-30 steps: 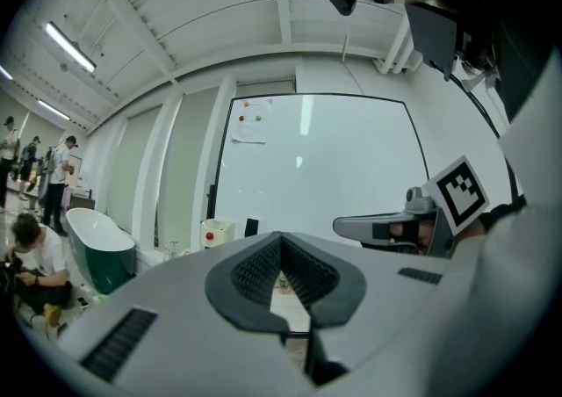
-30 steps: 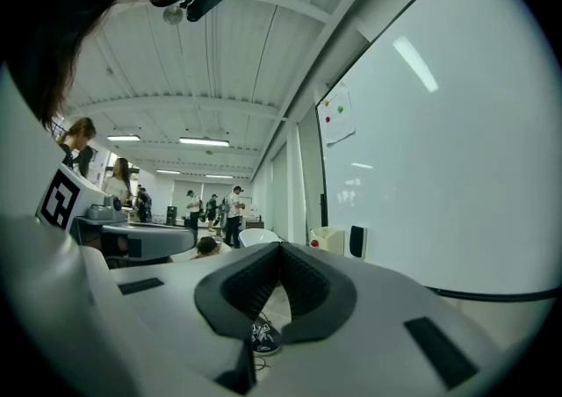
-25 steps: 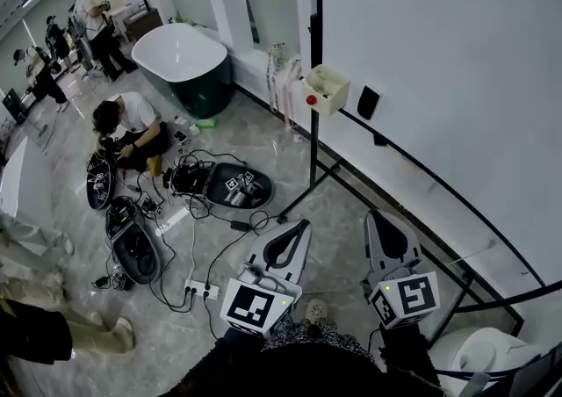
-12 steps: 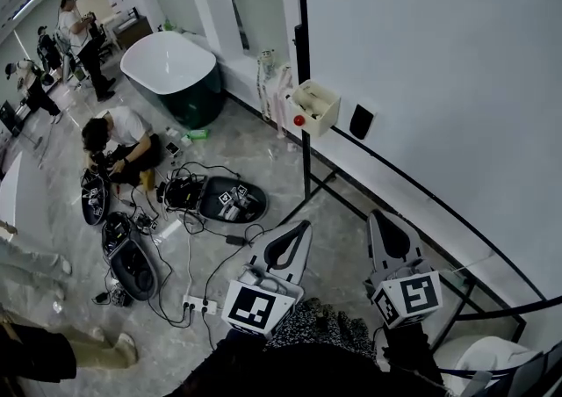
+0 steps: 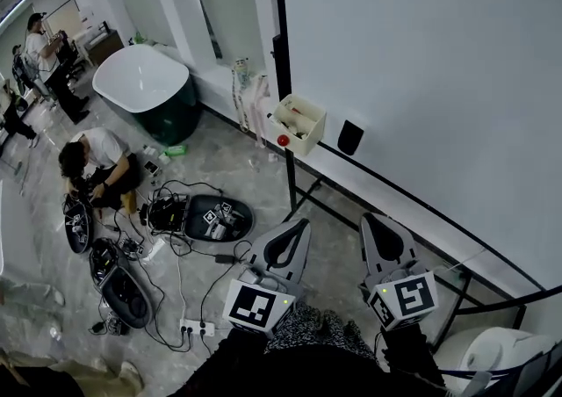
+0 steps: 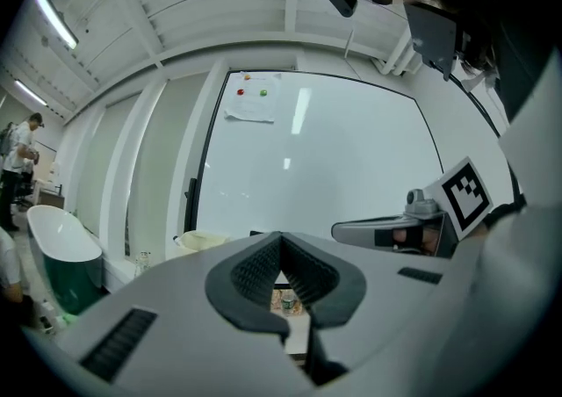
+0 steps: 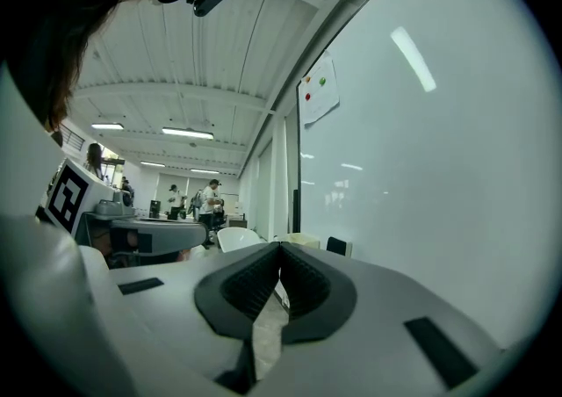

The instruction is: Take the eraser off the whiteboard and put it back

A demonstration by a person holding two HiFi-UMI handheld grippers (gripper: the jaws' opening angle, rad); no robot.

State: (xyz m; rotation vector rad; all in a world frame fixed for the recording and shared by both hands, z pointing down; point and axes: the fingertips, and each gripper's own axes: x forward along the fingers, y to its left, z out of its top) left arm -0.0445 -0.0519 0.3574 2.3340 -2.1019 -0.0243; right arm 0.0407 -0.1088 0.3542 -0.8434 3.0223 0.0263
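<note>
Left grey two-jaw gripper (image 5: 301,227): jaws pressed together, nothing between them. Right grey two-jaw gripper (image 5: 376,221): same, tips together, empty. Both are held level, near the large white whiteboard (image 5: 457,70) but not touching it. The small black block eraser (image 5: 350,137) sits flat on the whiteboard near its lower left corner. Probably light, with a stiff body and soft felt face, likely magnet-held. Pinch across its narrow sides and pull straight off.
</note>
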